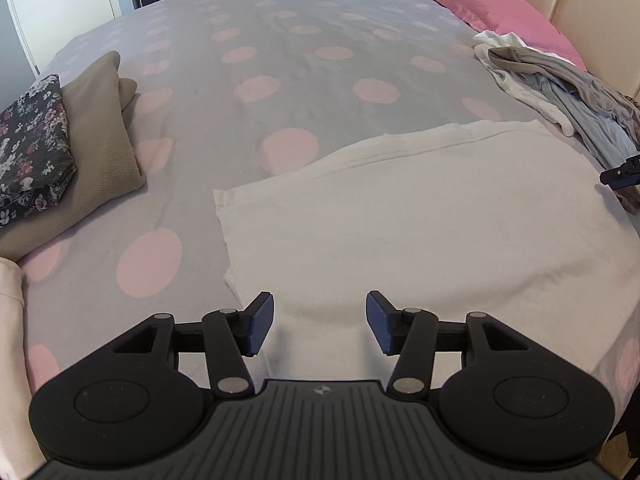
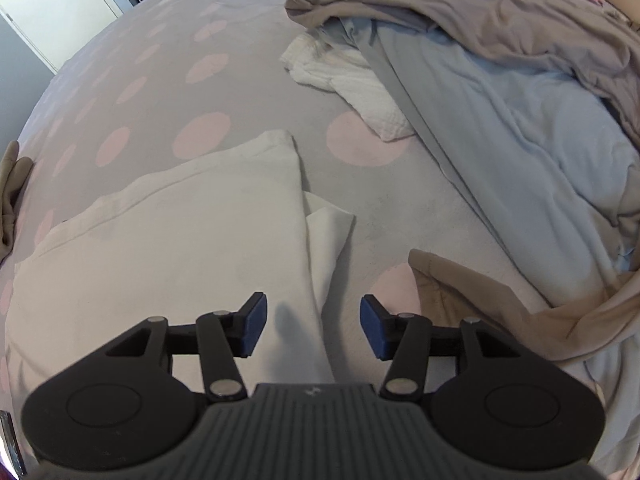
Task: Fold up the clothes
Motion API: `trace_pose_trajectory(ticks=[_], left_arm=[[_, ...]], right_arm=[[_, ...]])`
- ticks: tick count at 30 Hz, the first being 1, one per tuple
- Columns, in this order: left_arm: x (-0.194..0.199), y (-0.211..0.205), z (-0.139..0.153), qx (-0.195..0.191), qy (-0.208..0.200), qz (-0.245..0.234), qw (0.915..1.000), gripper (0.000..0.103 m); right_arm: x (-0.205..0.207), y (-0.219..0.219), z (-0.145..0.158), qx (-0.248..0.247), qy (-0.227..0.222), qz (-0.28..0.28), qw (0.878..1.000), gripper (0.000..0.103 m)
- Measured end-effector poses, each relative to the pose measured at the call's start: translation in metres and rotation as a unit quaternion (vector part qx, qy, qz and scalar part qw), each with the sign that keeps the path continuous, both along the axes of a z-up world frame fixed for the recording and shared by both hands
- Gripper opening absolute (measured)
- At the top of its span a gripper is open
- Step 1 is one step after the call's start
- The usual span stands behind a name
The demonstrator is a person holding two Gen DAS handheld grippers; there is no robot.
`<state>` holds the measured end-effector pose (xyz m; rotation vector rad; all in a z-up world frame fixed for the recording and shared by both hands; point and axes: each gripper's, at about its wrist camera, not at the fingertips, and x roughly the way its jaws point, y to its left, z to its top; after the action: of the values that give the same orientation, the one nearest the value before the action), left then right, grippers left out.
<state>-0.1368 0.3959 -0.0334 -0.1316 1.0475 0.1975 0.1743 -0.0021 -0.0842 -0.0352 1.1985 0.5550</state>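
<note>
A white garment (image 1: 420, 220) lies folded flat on the grey bed with pink dots (image 1: 280, 72). My left gripper (image 1: 320, 322) is open and empty just above its near edge. The same white garment (image 2: 160, 248) fills the left of the right wrist view, with a loose flap (image 2: 328, 236) sticking out at its right side. My right gripper (image 2: 313, 326) is open and empty over that right edge. It also shows at the right border of the left wrist view (image 1: 624, 174).
A pile of unfolded clothes, beige, light blue and white (image 2: 500, 92), lies at the right; it also shows in the left wrist view (image 1: 560, 84). Folded beige (image 1: 100, 152) and floral (image 1: 32, 148) items are stacked at the left. A pink pillow (image 1: 480, 0) lies at the head.
</note>
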Motion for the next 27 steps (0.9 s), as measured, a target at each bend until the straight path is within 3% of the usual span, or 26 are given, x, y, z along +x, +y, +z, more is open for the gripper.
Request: trace_pose_trajectory(ticks=[3, 8, 10, 12, 14, 17, 27], left_arm=[[0.003, 0.0, -0.005, 0.0, 0.006, -0.006, 1.0, 0.049], [0.005, 0.007, -0.006, -0.003, 0.006, 0.007, 1.0, 0.049], [0.003, 0.012, -0.006, -0.011, 0.004, 0.017, 0.9998, 0.049], [0.001, 0.014, -0.004, -0.014, 0.002, 0.023, 0.9996, 0.049], [-0.001, 0.015, -0.003, -0.014, 0.001, 0.024, 0.9996, 0.049], [-0.003, 0.014, -0.001, -0.019, 0.003, 0.025, 0.9995, 0.049], [-0.008, 0.018, 0.008, -0.037, -0.003, 0.046, 0.9983, 0.049]], right_arm=[[0.007, 0.002, -0.016, 0.006, 0.028, -0.006, 1.0, 0.055], [0.002, 0.013, -0.027, -0.017, 0.013, 0.02, 1.0, 0.057], [-0.001, 0.016, -0.026, -0.018, 0.006, 0.028, 0.999, 0.047], [-0.005, 0.02, -0.026, -0.008, 0.006, 0.038, 0.999, 0.014], [-0.01, 0.026, -0.024, -0.012, -0.004, 0.052, 0.999, 0.01], [-0.014, 0.031, -0.014, -0.02, -0.014, 0.055, 0.998, 0.008], [-0.042, 0.05, 0.048, 0.056, 0.006, 0.066, 0.996, 0.007]])
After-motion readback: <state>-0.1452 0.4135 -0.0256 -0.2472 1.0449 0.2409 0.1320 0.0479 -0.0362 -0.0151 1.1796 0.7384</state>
